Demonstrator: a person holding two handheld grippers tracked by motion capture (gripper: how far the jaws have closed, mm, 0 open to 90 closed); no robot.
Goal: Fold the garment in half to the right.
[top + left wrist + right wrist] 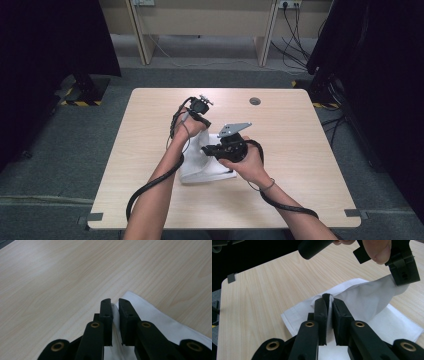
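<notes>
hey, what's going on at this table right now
A person at a light wooden table is working a white cloth with a hand-held tool in each hand. The left tool and the right tool are each shut on an edge of the cloth. Part of the cloth is lifted off the table while the rest lies flat, so it looks like a fold in progress.

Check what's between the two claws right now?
A raised span of white cloth runs between them: the right claw pinches one edge, the left claw another, seen in the right gripper view. Nothing else lies on that stretch.
</notes>
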